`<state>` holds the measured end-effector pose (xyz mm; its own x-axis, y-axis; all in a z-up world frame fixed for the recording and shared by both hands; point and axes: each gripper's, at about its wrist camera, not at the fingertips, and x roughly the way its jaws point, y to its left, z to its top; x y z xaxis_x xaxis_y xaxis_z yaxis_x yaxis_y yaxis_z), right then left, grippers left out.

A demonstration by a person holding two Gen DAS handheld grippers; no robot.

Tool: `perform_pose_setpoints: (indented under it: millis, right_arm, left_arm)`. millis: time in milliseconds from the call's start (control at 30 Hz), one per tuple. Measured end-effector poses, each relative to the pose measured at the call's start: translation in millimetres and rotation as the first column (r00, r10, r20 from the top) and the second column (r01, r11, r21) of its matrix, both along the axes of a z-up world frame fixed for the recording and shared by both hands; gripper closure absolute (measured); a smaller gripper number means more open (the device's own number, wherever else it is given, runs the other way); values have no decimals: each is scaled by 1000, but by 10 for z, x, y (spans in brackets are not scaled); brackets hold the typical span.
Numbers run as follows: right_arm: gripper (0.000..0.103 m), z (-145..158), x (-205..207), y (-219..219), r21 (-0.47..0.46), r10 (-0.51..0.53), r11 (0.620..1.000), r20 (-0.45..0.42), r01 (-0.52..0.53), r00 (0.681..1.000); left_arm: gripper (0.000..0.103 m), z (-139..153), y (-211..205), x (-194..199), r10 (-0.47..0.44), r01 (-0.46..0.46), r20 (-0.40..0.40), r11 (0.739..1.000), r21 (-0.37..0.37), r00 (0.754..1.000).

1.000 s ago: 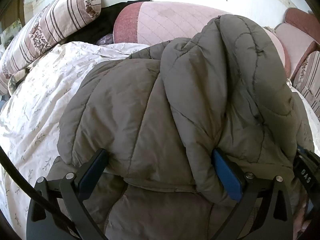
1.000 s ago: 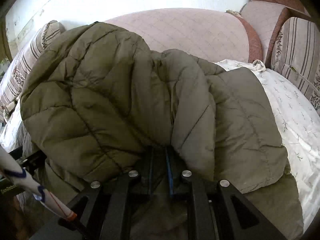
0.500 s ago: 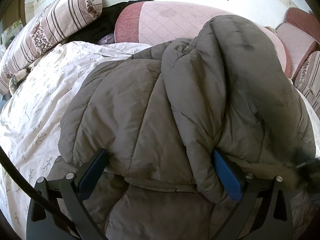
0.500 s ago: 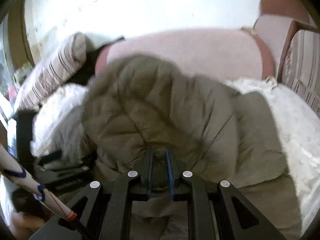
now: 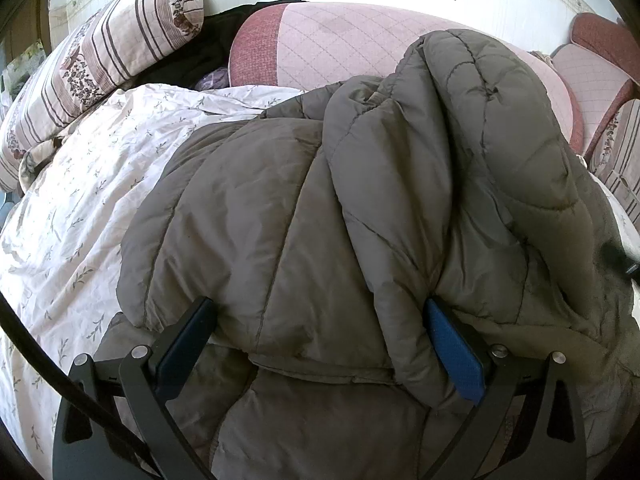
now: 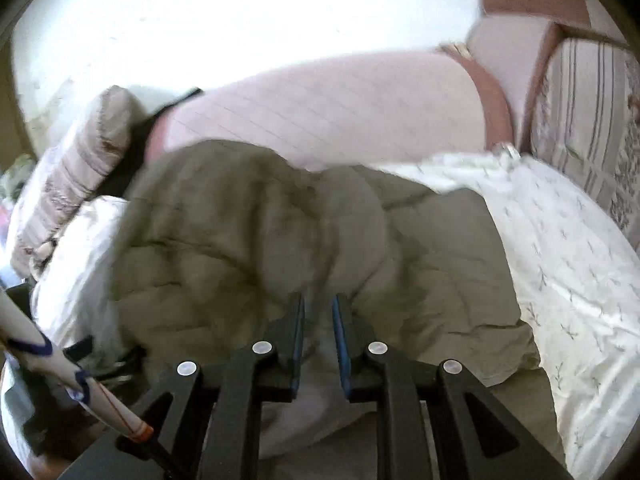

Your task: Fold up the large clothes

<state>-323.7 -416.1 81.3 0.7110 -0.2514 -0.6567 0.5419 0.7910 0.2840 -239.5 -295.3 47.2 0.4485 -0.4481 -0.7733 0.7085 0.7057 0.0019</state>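
Observation:
A large olive-grey quilted jacket point(image 5: 312, 220) lies bunched on a bed with a white floral sheet point(image 5: 80, 208). My left gripper point(image 5: 320, 336) is wide open, its blue-padded fingers point(image 5: 452, 348) straddling a thick fold of the jacket's near edge. In the right wrist view the jacket point(image 6: 248, 240) is blurred by motion. My right gripper point(image 6: 318, 320) has its jaws nearly together, a narrow gap between the blue pads, at the jacket's near edge; whether cloth is between them I cannot tell.
A pink quilted headboard cushion point(image 5: 360, 44) runs along the back. A striped bolster pillow point(image 5: 100, 64) lies at the left with dark clothing point(image 5: 208, 52) beside it. Striped cushions point(image 6: 592, 112) stand at the right. A white stick with red tip point(image 6: 72, 376) crosses the lower left.
My right gripper has pulled back and down from the jacket, and the raised jacket part has dropped lower on the bed. The left gripper has stayed still and open.

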Motion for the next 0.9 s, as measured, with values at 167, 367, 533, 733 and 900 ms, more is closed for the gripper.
perform_pose_setpoints:
  millis: [167,367,533,733,900]
  right_arm:
    - [86,-366,149,13,-32,8,999,-74,-10,997]
    - [86,-129,-15,38,-34,-10,999,-11,10,1000]
    - [86,-21,-294,94,-1,-22,1000,40,22,999]
    - [86,-382,-174,116,53,-3,999,-61,6,998]
    - [86,-329,-172,123,42,-11,999,-59,14,998]
  left_arm:
    - [0,-1,-3,-10,-1,1,4,1000,2,1000]
    - [0,3,-13,-13,3,-3,-1,1000,-1,1000]
    - [0,4,-11,-12,3,-3,-1,1000,-1,1000]
    - [0,7,-8,-13,4,-4,5,1000,2,1000]
    - [0,7,-6,-14,4,-4,6,1000,3,1000]
